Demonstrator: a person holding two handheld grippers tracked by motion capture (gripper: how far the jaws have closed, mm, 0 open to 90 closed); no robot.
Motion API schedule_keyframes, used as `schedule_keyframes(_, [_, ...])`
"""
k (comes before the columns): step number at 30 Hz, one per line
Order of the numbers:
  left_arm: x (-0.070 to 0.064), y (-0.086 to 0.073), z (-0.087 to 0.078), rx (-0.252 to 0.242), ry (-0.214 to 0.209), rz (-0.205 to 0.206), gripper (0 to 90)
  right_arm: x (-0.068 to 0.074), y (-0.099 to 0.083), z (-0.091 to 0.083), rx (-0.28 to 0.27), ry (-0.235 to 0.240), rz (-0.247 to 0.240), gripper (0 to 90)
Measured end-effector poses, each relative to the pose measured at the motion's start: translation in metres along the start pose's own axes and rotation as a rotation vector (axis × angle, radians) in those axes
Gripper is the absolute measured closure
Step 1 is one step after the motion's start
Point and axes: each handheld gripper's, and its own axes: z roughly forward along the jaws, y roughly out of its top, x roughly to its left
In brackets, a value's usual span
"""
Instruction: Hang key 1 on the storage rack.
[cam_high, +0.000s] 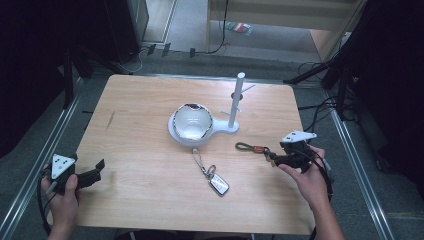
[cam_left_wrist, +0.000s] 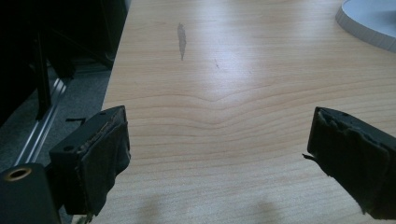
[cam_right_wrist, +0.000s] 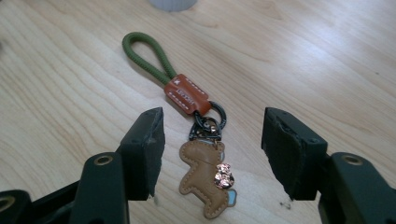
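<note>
Below, straddling the keychain (cam_right_wrist: 198, 140) on the desk (cam_high: 150, 200) — right gripper (cam_right_wrist: 212, 140), fingers released and wide, not touching it. Meanwhile released too — left gripper (cam_left_wrist: 219, 149), over bare wood.

High view above table (cam_high: 150, 195), facing forward-down; gripper views low, close; probably share white base (cam_left_wrist: 369, 21).

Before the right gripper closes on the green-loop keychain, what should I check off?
1. Right gripper jaws open: ok.
2. Green cord keychain with brown leather charm lies between the jaws: ok.
3. Jaw tips low enough to pinch it: cannot tell.
4. Silver car key fob on its strap lies apart from the keychain: ok.
5. Left gripper open at the wooden table's left edge, away from the work: ok.
6. White peg stand with its shiny bowl stands apart: ok.
</note>
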Motion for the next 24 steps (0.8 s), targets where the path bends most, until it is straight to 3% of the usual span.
schedule_keyframes(11, [0.000, 0.000, 0.000, 0.004, 0.001, 0.001, 6.0, 0.002, 0.019, 0.010, 0.081, 0.040, -0.084, 40.2])
schedule_keyframes(14, [0.000, 0.000, 0.000, 0.005, -0.001, 0.001, 6.0, 0.001, 0.024, 0.012, 0.101, 0.034, -0.132, 40.5])
schedule_keyframes(24, [0.000, 0.000, 0.000, 0.003, 0.001, 0.002, 6.0, -0.004, 0.034, 0.019, 0.146, 0.071, -0.185, 42.8])
